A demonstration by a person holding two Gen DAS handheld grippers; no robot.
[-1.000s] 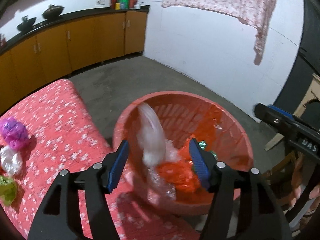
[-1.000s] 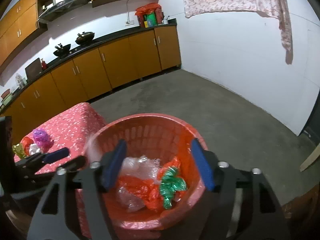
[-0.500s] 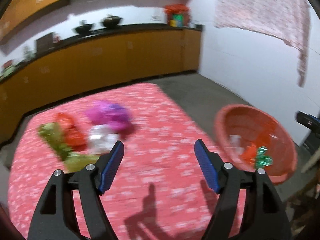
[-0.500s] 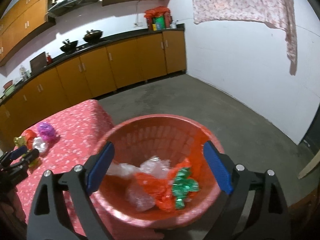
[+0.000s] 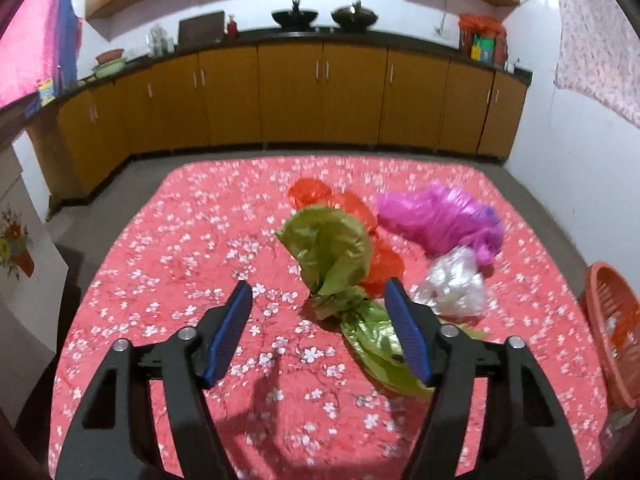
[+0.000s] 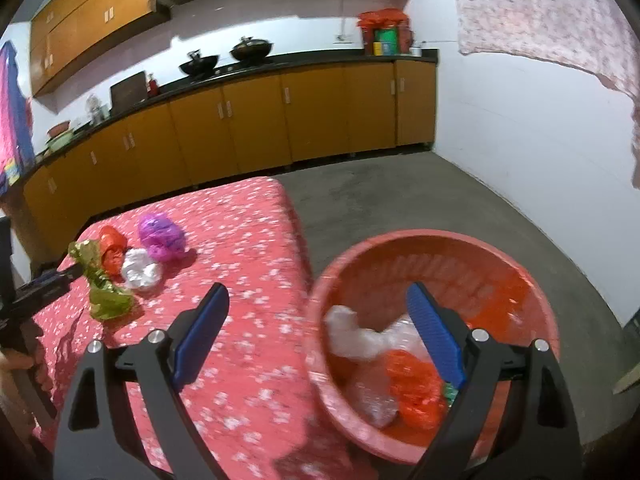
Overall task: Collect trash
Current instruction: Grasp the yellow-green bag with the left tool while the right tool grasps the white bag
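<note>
Fingers [image 5: 236,328] on my left gripper [image 5: 320,326] are closing, blue pads still apart with nothing pressed between them; they hover over the worktop [image 5: 180,264], which is covered in a red cloth with small white flowers. Just past the right pad lies the green bag [image 5: 332,252], its crumpled head ahead of the tips and its tail running under that pad; I cannot tell if the pad touches it. Touching the green one from behind is the red bag [image 5: 352,208], and to the right of those sit the purple bag [image 5: 440,216] and the clear bag [image 5: 452,284], all 4 bunched together. My right gripper [image 6: 316,332] has its fingers [image 6: 200,332] spread wide and empty, straddling the worktop's edge and the orange basket [image 6: 440,248] that stands on the floor just beside it. Inside the basket lie clear plastic wrap [image 6: 360,336] and an orange bag [image 6: 416,392], with a bit of green wrapper peeking out behind my right pad. Beyond the worktop runs a row of brown cabinets [image 5: 288,92] with 2 dark pans [image 5: 324,16] on top.
</note>
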